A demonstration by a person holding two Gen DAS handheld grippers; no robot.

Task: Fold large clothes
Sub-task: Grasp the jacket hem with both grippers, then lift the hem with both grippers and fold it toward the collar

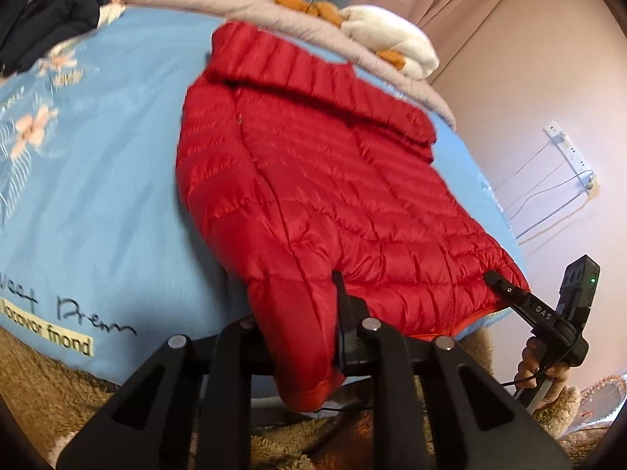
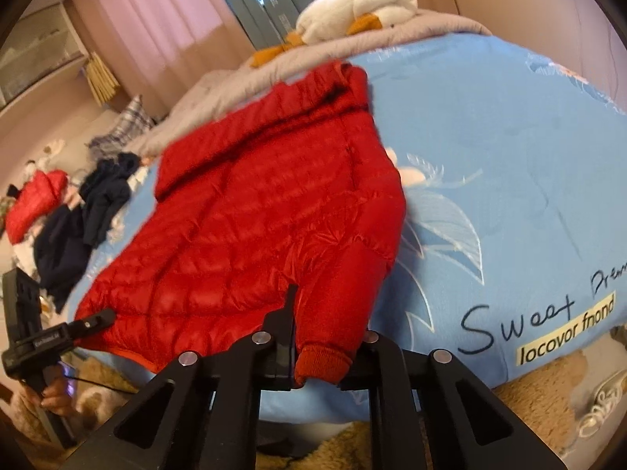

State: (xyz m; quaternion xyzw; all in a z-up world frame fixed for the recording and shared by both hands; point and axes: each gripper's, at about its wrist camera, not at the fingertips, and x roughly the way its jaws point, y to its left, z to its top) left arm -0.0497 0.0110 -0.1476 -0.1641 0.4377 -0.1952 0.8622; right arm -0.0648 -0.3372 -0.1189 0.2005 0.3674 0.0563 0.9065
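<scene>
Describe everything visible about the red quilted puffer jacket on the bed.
The red quilted puffer jacket looks shiny and padded, with horizontal stitching and a ribbed knit cuff. It lies spread on the light blue printed bedcover, hem at the near edge. The left gripper and right gripper each pinch its near end.

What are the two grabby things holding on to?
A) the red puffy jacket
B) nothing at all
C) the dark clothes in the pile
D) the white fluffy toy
A: both the left gripper and the right gripper are shut on the near edge of the red jacket, which lies on the blue bedspread; the white toy and the dark clothes lie farther off, untouched.
</scene>
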